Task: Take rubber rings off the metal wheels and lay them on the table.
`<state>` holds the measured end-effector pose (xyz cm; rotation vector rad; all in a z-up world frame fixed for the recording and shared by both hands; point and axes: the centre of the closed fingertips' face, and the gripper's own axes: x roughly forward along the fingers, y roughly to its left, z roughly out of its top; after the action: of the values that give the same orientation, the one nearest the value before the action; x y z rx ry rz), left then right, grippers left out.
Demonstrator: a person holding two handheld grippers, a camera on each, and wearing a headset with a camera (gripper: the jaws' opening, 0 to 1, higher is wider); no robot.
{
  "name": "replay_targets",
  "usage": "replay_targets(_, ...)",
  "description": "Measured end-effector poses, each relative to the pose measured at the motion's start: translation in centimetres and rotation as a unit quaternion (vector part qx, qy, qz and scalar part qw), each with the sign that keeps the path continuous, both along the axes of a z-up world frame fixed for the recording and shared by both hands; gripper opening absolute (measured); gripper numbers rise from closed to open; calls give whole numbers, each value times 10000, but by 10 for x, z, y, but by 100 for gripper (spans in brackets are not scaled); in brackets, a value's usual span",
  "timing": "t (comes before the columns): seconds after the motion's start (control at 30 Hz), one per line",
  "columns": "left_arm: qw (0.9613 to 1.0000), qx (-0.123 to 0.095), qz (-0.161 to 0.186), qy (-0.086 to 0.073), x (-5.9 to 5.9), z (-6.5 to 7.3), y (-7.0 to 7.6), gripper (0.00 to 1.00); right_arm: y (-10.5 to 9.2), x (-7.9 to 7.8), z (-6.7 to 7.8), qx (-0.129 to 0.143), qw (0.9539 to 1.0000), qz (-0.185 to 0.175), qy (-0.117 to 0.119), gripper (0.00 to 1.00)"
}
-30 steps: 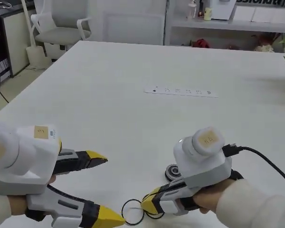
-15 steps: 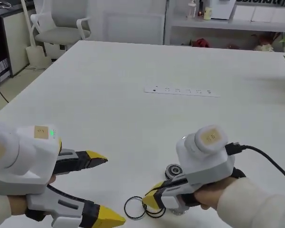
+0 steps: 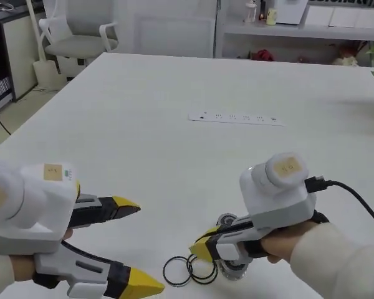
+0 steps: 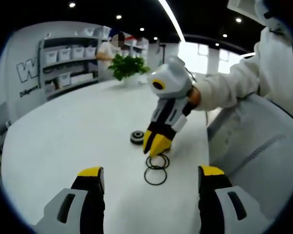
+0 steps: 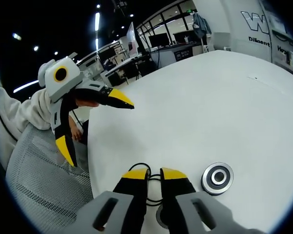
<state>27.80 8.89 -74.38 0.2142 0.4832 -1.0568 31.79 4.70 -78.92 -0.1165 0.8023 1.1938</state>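
Note:
Black rubber rings (image 3: 177, 271) lie overlapping on the white table (image 3: 174, 124), just in front of my right gripper (image 3: 198, 250). Its yellow jaws are shut, tips slightly above the rings, and nothing is clearly held. In the right gripper view, the right gripper (image 5: 154, 173) has the rings (image 5: 142, 167) past its tips and a metal wheel (image 5: 218, 176) to the right. That wheel (image 3: 227, 220) peeks out behind the gripper. A second wheel (image 3: 234, 271) sits under it. My left gripper (image 3: 143, 248) hovers open to the left. In its own view, the left gripper (image 4: 151, 171) faces the rings (image 4: 155, 176).
A white power strip (image 3: 235, 118) lies mid-table. An office chair (image 3: 75, 37) stands beyond the far left corner, with shelves (image 3: 299, 28) behind the table. A cable (image 3: 355, 199) trails from the right gripper. A potted plant (image 4: 127, 66) stands at the table's far end.
My right gripper has risen and drawn back to the right, away from the rings. The rings now lie apart from its tips. The left gripper has stayed put.

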Motion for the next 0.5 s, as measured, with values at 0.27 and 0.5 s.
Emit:
replay_targets(0.27, 10000, -41, 11, -49, 2, 3, 0, 80, -7, 14, 18, 255, 9993, -254, -96, 9)
replay_targets(0.5, 9998, -128, -32, -160, 3, 13, -6, 81, -16, 27, 31, 473, 9978, -411, -208, 12)
